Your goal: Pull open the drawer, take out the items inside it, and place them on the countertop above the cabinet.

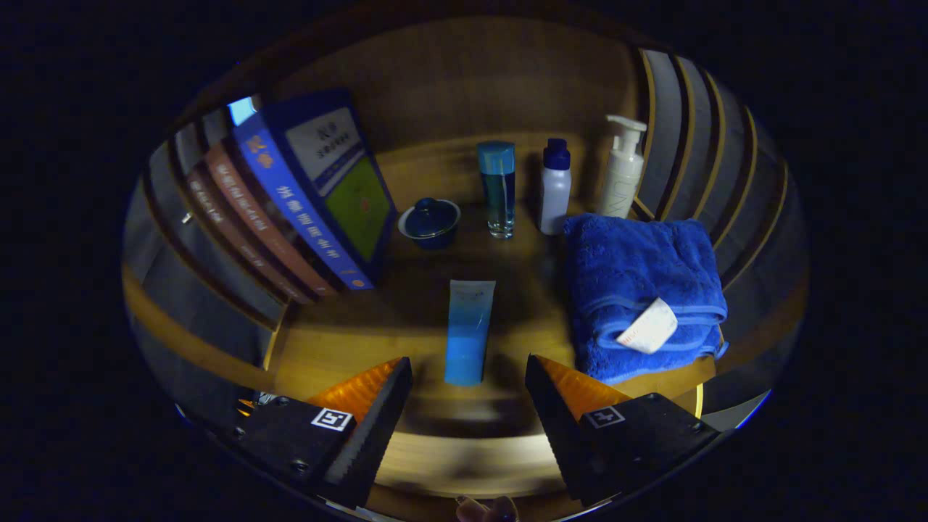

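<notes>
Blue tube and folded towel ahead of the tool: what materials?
Blue tube, lying just ahead of the open tool: likely soft plastic, smooth, slightly glossy, with a flat crimped end. Folded towel: terry cloth by its fuzzy looped pile and stitched hem band; white tag looks like paper or fabric.

Print on leaning book (319, 188) spines, towel tag (647, 328), nothing legible
</notes>
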Action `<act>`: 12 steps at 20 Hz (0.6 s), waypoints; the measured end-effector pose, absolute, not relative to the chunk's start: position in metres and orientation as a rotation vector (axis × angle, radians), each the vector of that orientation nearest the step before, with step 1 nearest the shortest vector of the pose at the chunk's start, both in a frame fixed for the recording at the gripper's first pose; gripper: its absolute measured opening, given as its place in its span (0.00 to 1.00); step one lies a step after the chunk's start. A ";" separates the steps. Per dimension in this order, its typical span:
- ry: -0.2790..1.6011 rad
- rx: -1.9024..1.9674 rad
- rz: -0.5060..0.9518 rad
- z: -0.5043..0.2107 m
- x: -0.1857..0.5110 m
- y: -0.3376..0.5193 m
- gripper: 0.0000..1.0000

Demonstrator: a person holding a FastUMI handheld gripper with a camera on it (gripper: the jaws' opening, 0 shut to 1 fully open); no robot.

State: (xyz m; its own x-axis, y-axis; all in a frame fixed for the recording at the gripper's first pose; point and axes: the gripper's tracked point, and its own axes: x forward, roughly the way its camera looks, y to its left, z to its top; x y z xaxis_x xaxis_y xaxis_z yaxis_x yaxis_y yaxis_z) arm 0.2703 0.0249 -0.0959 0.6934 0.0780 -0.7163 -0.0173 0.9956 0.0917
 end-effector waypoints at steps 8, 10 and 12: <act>0.504 0.054 0.082 -0.027 0.174 0.023 1.00; 0.409 0.043 0.071 -0.015 0.153 0.018 1.00; 0.328 0.031 0.062 -0.012 0.122 0.014 1.00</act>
